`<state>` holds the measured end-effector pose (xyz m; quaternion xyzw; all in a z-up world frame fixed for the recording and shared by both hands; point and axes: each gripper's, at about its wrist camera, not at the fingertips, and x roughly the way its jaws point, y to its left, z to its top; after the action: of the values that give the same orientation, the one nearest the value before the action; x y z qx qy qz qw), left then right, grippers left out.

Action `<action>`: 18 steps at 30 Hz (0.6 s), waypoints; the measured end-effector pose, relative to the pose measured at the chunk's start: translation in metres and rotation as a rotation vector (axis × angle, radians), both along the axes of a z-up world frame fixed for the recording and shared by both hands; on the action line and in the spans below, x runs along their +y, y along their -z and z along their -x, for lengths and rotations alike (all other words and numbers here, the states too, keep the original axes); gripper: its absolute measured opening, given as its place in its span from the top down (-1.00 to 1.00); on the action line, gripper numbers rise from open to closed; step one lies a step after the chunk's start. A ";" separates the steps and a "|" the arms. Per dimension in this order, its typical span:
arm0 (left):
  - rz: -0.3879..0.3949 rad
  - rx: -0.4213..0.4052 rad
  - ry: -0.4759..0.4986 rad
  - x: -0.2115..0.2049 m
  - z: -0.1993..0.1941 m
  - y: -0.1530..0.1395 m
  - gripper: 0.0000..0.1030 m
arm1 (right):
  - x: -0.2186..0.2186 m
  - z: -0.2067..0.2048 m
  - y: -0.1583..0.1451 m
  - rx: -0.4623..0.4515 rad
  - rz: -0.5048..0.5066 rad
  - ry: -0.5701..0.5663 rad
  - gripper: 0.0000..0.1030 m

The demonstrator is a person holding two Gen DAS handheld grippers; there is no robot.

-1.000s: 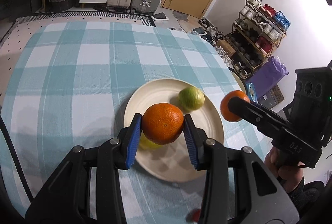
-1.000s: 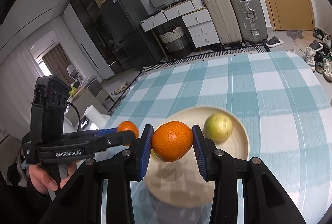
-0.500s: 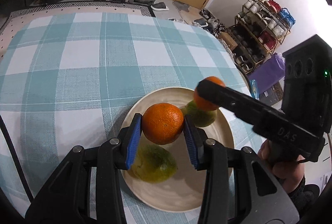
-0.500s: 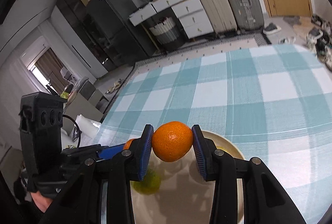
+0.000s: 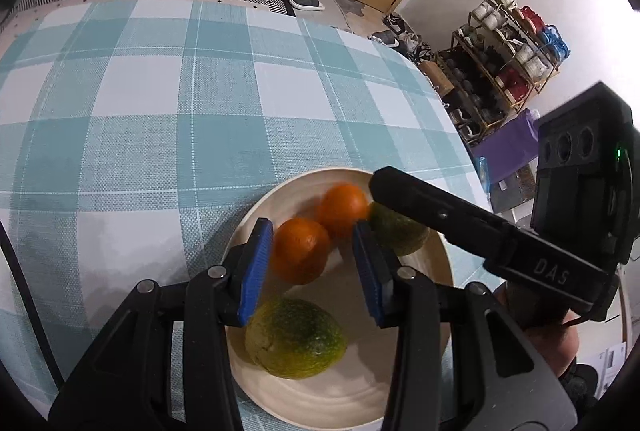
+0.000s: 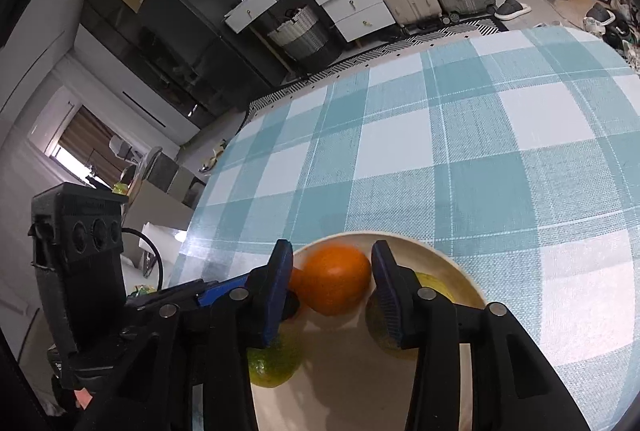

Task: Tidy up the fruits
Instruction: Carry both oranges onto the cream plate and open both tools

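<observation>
Two oranges (image 5: 299, 256) (image 6: 335, 279) are sitting on the plate (image 5: 340, 395), each between a spread tool's (image 5: 310, 267) (image 6: 332, 291) blue pads.

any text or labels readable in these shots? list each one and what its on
"DAS": raised letters on the black body of the right gripper, seen from the left wrist view.
Embossed lettering on top of the left gripper camera housing, right wrist view: too small and dark to read.
A small label on the dark fridge: blurred, unreadable.
Nothing readable on the plate, the fruit or the tablecloth.
</observation>
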<state>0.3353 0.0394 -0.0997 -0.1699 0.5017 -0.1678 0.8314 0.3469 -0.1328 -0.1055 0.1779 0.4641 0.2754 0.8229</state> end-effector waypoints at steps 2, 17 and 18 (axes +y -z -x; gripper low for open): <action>0.002 0.002 -0.002 0.000 0.000 -0.001 0.21 | -0.003 0.002 -0.002 -0.001 -0.008 0.009 0.07; -0.069 -0.069 -0.049 0.004 0.049 -0.040 0.12 | -0.023 0.049 -0.042 -0.118 -0.035 0.025 0.02; -0.076 -0.078 -0.052 0.004 0.054 -0.044 0.11 | -0.025 0.055 -0.045 -0.128 -0.036 0.025 0.01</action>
<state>0.2808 0.0429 -0.0561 -0.1446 0.4703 -0.1335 0.8603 0.2919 -0.1578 -0.0604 0.1806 0.4034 0.2842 0.8508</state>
